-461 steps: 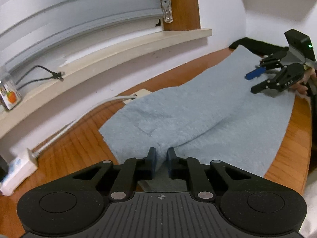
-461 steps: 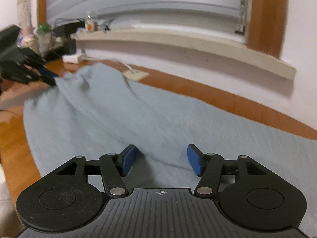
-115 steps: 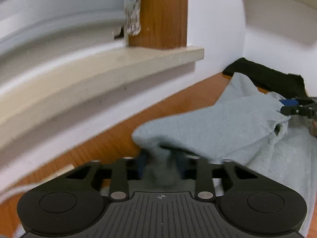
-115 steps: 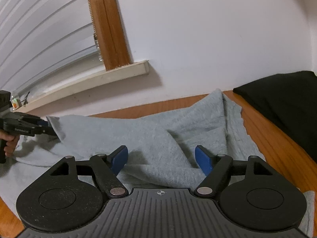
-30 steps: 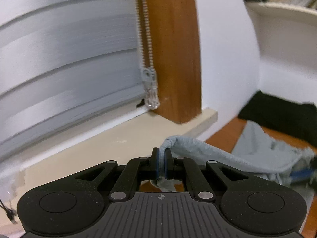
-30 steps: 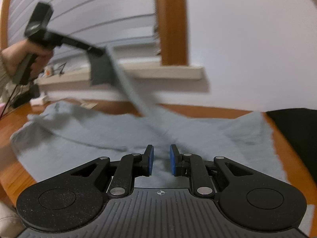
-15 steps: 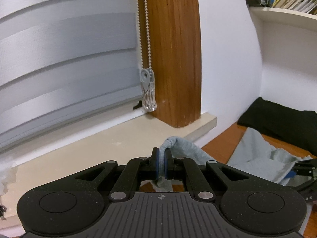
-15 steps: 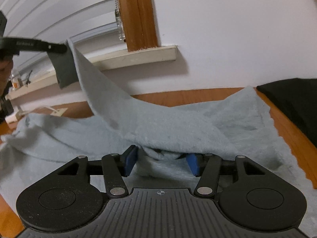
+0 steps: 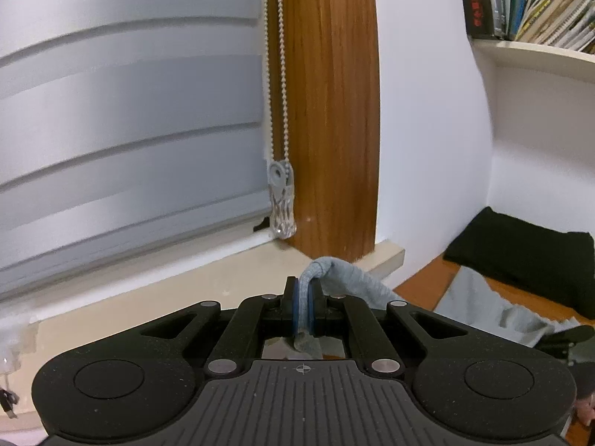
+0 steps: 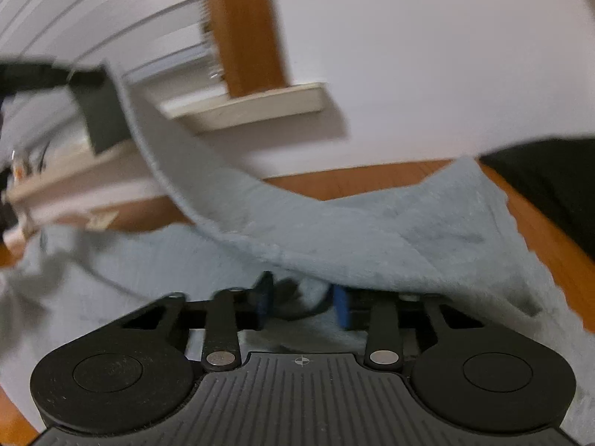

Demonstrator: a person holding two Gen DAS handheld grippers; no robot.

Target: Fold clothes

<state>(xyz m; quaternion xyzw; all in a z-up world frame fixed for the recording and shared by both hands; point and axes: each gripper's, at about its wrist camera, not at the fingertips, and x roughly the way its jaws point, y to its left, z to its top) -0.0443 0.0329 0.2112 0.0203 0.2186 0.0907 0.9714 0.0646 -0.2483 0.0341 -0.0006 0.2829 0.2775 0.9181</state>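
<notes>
The left hand-held gripper (image 9: 304, 310) is clenched on a fold of the grey cloth (image 10: 372, 230), lifted near the window sill (image 9: 386, 256). The right hand-held gripper (image 10: 303, 306) is released, its jaws apart under the draped cloth, which otherwise lies on the desk (image 10: 357, 180).

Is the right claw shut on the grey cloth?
No: in the right wrist view the right claw stands open, its blue pads apart, with the grey cloth draped loosely over it.

Grey garment (image 10: 372, 230) lies on the table (image 10: 372, 176), black cloth (image 9: 520, 256) behind.
</notes>
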